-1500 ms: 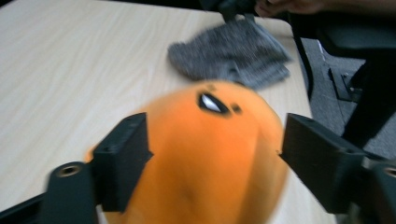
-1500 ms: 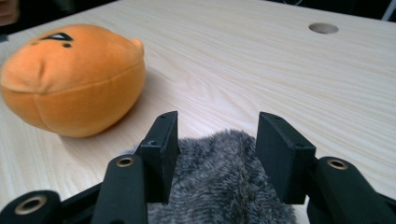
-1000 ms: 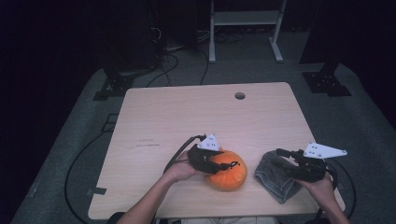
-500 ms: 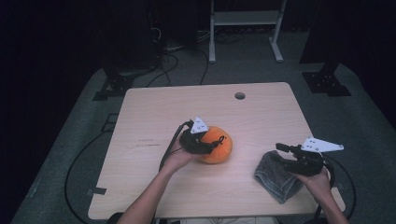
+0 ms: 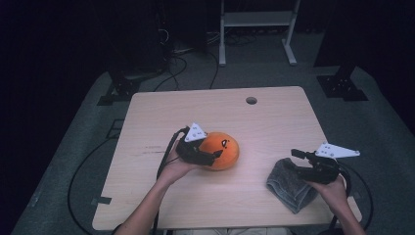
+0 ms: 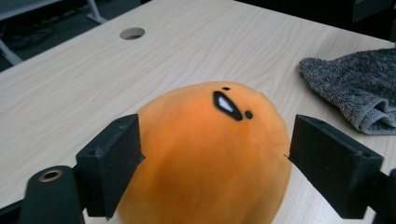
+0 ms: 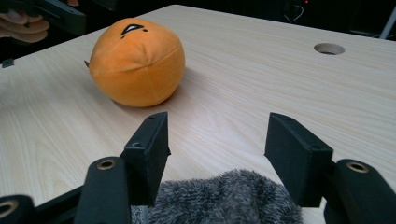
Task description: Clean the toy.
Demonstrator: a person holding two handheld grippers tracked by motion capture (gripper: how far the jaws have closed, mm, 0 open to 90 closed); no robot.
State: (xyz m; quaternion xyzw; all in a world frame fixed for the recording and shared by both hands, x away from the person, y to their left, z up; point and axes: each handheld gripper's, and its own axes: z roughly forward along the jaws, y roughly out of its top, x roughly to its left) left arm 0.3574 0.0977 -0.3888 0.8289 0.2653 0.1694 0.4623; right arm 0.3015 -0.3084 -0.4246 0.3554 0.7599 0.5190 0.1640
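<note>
An orange plush ball (image 5: 222,149) with a small black face mark rests on the wooden table (image 5: 274,122), left of centre. My left gripper (image 5: 215,155) reaches it from the left. Its jaws have just been opening and now stand open on either side of the ball (image 6: 210,154), no longer squeezing it. A grey towel (image 5: 288,188) lies crumpled near the front right corner. My right gripper (image 5: 298,161) hovers over the towel's far edge. Its jaws have also just been opening, with the towel (image 7: 229,196) low between them and not pinched.
A round cable hole (image 5: 251,100) sits near the table's far edge. Bare wood stretches between ball and towel. Beyond the table, cables, stand feet and a white frame (image 5: 254,29) rest on the dark floor. The other hand's gripper (image 7: 56,14) shows behind the ball.
The left gripper carried the ball away from the front edge and leftward, then spread its jaws off it. The right gripper stayed over the towel and widened its jaws.
</note>
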